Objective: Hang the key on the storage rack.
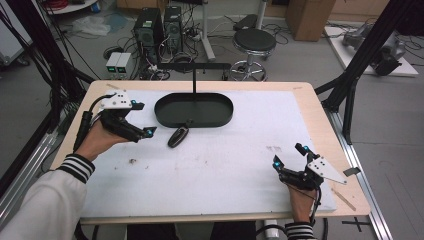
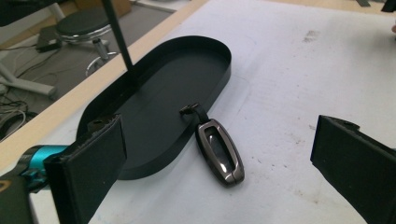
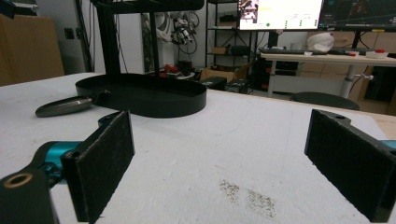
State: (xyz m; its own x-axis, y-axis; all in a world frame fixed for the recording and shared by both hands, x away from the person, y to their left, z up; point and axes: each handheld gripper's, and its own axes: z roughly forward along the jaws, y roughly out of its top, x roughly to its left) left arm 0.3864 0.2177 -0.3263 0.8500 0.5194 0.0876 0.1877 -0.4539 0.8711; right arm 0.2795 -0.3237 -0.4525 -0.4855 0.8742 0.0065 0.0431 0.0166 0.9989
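Our left tongs [image 1: 148, 119] gape wide and empty left of centre, aimed at the key fob [image 1: 178, 136], which lies on the counter [image 1: 225, 165] against the tray [image 1: 194, 110] rim. Our right tongs [image 1: 289, 156] idle open and empty at lower right, clear of the work.

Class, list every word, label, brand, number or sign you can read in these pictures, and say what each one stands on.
No text can be read.
Monitor behind the table: shows text and coloured marks, too small and blurred to read.
Key fob beside the black tray: no legible brand or label.
Two small boxes on the floor: faces too small to read.
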